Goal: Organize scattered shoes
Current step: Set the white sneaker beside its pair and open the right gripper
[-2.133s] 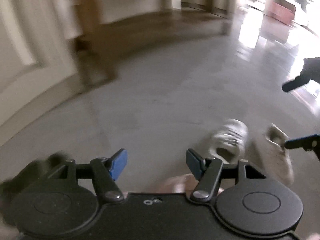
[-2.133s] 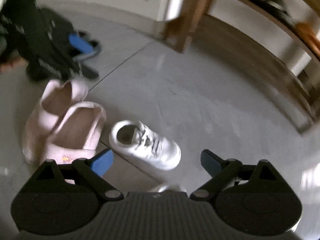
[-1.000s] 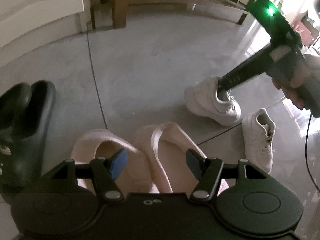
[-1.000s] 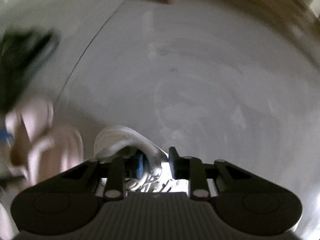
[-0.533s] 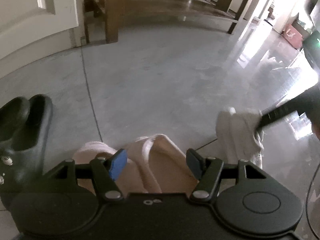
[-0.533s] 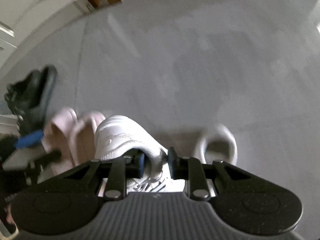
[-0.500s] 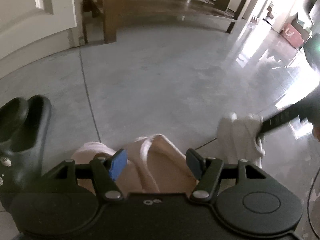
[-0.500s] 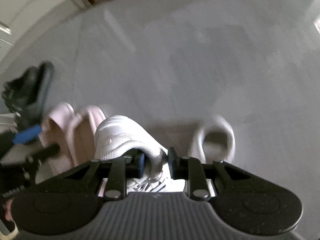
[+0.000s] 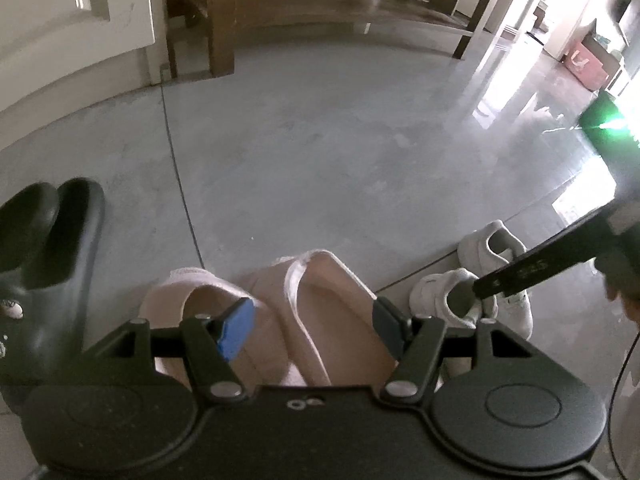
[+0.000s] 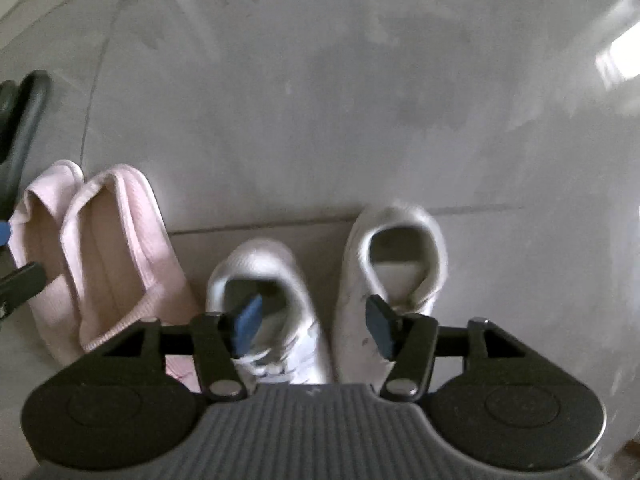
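The right hand-held gripper point(image 10: 314, 324) has its fingers spread wide and holds nothing; its blue left pad point(image 10: 248, 324) sits in the opening of the left white sneaker point(image 10: 264, 280), and the dark right pad is over the inner side of the right white sneaker point(image 10: 396, 248). These two sneakers stand on the grey floor point(image 10: 320, 100) side by side, very close to each other, with the heels pointing away from the camera. Just to the left of them lie two pink slippers point(image 10: 100, 248), also side by side and touching. The left hand-held gripper point(image 9: 314, 330) is also wide open and empty, and it hovers above the same pink slippers point(image 9: 320, 300). To the left of the slippers stands a pair of black shoes point(image 9: 52, 240). In the left wrist view the white sneakers point(image 9: 480, 276) are to the right of the slippers, and the dark finger of the other hand-held gripper reaches into the nearer one. Further away a wooden shoe rack point(image 9: 320, 4) stands near a white door point(image 9: 80, 12)
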The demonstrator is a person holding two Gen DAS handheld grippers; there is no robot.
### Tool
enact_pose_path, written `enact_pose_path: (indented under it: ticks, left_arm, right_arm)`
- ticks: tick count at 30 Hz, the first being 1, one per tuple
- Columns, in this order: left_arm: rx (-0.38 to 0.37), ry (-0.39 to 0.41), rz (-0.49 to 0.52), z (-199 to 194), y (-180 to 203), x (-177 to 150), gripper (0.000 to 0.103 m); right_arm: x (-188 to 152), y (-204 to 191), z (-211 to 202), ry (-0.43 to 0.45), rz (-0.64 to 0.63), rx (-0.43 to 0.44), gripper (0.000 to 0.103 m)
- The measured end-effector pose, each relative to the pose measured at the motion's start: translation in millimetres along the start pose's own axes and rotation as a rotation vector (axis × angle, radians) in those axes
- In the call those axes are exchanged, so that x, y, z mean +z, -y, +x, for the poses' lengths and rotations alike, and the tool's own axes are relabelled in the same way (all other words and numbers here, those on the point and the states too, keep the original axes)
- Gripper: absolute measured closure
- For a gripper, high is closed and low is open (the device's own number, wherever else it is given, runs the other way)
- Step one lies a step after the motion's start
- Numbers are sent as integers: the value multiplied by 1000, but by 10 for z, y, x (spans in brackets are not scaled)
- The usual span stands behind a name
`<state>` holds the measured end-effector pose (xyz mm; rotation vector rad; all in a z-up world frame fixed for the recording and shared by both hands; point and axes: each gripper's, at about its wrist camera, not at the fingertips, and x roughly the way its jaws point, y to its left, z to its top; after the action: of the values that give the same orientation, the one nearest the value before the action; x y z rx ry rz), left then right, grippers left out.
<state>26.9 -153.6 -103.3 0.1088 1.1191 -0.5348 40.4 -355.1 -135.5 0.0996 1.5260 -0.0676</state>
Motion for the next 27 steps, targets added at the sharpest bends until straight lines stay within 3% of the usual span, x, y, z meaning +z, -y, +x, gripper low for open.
enact_pose_path:
  ticks: [7, 16, 25, 27]
  left_arm:
    - [-10, 25, 52, -61, 169, 44, 38]
    - [-27, -22, 44, 45, 185, -30, 37]
    - [-49, -43, 68, 76, 285, -80, 37]
    - [-44, -43, 69, 72, 271, -91, 37]
  right_arm:
    - [-125, -180, 77, 15, -182, -96, 42]
    - [-68, -270, 226, 32, -218, -160, 43]
    - [-227, -264, 221, 171, -322, -125, 43]
    - [-302, -226, 144, 215, -336, -58, 43]
